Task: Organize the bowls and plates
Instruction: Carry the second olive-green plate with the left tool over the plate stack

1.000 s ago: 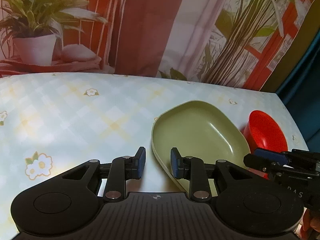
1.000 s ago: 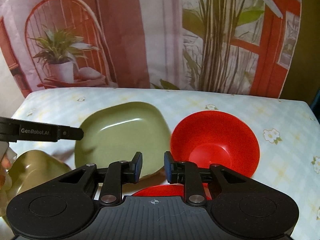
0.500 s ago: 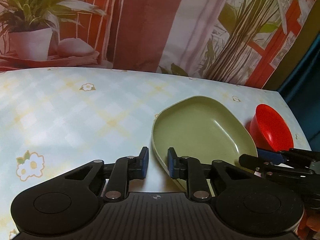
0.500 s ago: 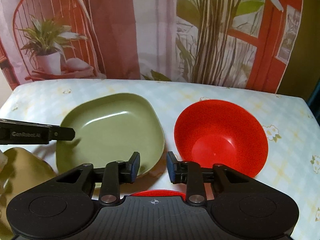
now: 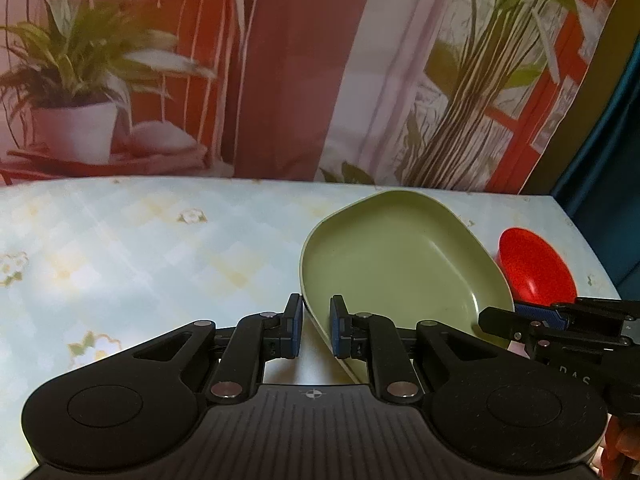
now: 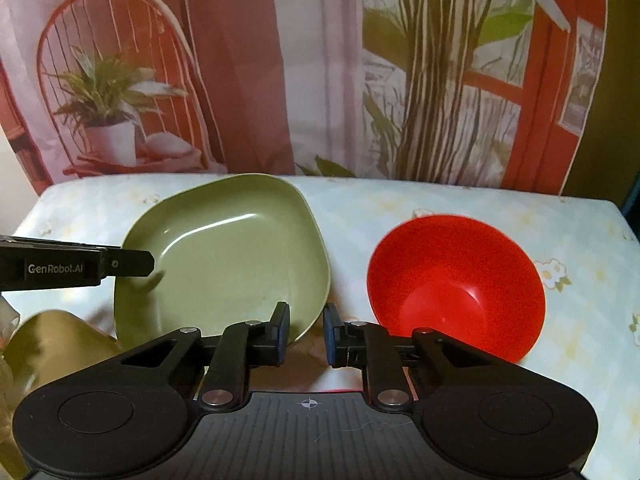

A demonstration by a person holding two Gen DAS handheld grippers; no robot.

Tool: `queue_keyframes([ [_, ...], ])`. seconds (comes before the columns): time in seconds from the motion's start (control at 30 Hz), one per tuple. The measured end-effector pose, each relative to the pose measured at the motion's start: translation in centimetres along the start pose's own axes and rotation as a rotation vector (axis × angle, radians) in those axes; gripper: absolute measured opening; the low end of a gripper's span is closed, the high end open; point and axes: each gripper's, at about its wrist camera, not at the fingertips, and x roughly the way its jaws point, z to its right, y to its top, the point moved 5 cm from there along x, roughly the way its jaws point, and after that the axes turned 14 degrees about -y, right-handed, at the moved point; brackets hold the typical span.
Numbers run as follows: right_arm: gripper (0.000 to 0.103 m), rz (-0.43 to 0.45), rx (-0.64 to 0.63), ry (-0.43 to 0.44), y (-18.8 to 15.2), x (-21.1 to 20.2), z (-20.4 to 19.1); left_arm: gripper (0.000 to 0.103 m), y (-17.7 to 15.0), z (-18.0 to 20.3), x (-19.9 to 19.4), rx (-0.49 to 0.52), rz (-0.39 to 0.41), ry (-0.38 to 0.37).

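A green plate (image 5: 404, 264) lies on the table; it also shows in the right wrist view (image 6: 224, 256). My left gripper (image 5: 314, 326) is open with its two fingers on either side of the plate's near-left rim. In the right wrist view the left gripper (image 6: 132, 263) reaches over that rim. A red bowl (image 6: 456, 284) stands right of the plate, seen small in the left wrist view (image 5: 534, 270). My right gripper (image 6: 306, 334) is open and empty, just before the gap between plate and bowl. It shows in the left wrist view (image 5: 496, 320).
A second olive-green dish (image 6: 52, 344) sits at the near left, partly hidden. A red edge (image 6: 332, 390) peeks under my right gripper. The table (image 5: 140, 248) has a pale floral cloth. A printed curtain (image 6: 320, 60) hangs behind. The table's right edge (image 5: 596, 256) is near the bowl.
Both grippers have pulled back and tilted a little, so the plate and bowl sit higher in view. The left fingers now straddle the plate's rim. The right gripper's gap widened slightly.
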Motion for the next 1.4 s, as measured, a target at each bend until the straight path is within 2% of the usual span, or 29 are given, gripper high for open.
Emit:
queue_keyframes([
  [0.23,0.017,0.043,0.005,0.029,1.1,-2.8,-0.7,0.015,0.5,0.4,-3.1,0.018,0.024,0.015],
  [0.43,0.016,0.066,0.007,0.063,0.7,-5.8,-1.5,0.015,-0.2,0.9,-6.3,0.030,0.030,0.032],
  [0.9,0.017,0.071,-0.008,0.109,-2.5,-10.9,-3.0,0.017,-5.4,1.8,-11.9,0.005,0.037,0.041],
  [1.4,0.016,0.075,-0.053,0.134,-4.1,-12.3,-3.9,0.019,-9.2,2.0,-13.9,-0.056,0.042,0.045],
])
